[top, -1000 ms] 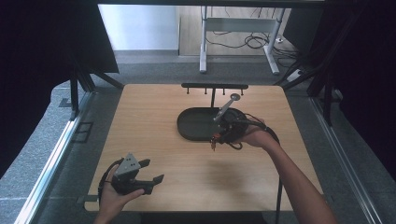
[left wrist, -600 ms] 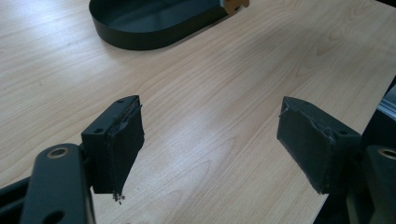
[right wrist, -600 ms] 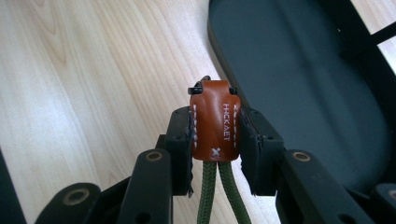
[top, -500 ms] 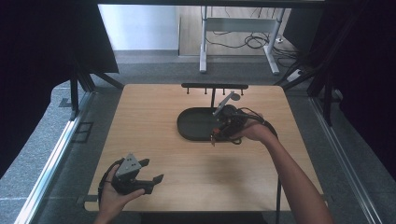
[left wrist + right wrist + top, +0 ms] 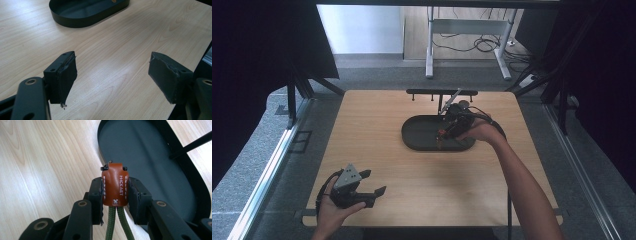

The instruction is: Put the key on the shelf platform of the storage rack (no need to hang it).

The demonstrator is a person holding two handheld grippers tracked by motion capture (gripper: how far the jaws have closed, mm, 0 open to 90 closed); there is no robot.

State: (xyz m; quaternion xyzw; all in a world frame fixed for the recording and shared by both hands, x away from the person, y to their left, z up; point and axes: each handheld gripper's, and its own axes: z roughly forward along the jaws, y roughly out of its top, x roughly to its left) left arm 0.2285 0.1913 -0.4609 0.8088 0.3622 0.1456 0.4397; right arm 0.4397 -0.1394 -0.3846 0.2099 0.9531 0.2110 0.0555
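A brown leather fob [image 5: 115,186] with white stitching and a doubled green cord [image 5: 116,225] sits between the jaws of my right gripper [image 5: 115,195], which is shut on it. In the high view the right gripper [image 5: 443,136] hangs over the right part of a black oval tray [image 5: 412,142], with the fob [image 5: 438,144] at its tip. The tray's grey floor [image 5: 150,157] lies just beyond the fob. My left gripper [image 5: 373,182] rests near the table's front left corner, open, with bare wood between its pads [image 5: 62,77]. The tray [image 5: 75,21] shows far ahead of it.
A low black rack [image 5: 442,92] stands at the table's back edge behind the tray, and a thin black rod [image 5: 190,143] crosses the tray's far end. A metal rail [image 5: 267,170] runs along the floor to the left. A table frame and cables [image 5: 472,45] stand beyond.
My right hand has carried the fob a little farther back, over the tray. The left hand and its gripper have stayed where they were.
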